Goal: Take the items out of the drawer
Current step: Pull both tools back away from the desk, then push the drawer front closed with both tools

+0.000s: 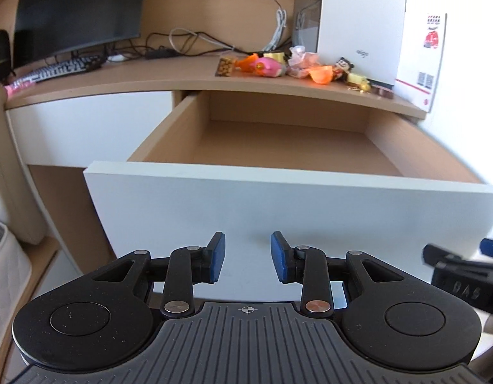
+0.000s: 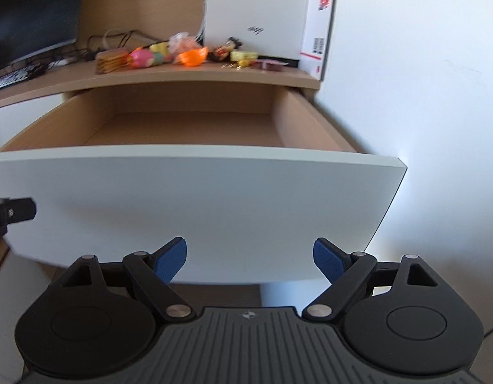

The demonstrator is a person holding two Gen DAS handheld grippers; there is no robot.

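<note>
The drawer (image 1: 278,140) (image 2: 188,128) is pulled out under the desk, and the part of its wooden floor I see holds nothing. Its white front panel (image 1: 278,211) (image 2: 198,211) faces both cameras. A cluster of small items lies on the desk above: a pink and orange fish toy (image 1: 262,65) (image 2: 140,57), an orange bowl (image 1: 321,73) (image 2: 192,57), a doll figure (image 1: 344,67) (image 2: 227,48), a yellow block (image 2: 243,55). My left gripper (image 1: 248,257) is open before the panel. My right gripper (image 2: 250,260) is open wider, low by the panel's right end.
A white box (image 1: 358,22) (image 2: 256,9) stands at the desk's back right by the wall (image 2: 406,80). A monitor (image 1: 76,9), keyboard (image 1: 60,68) and cables (image 1: 188,41) fill the desk's left. A mattress corner (image 1: 6,275) shows at lower left.
</note>
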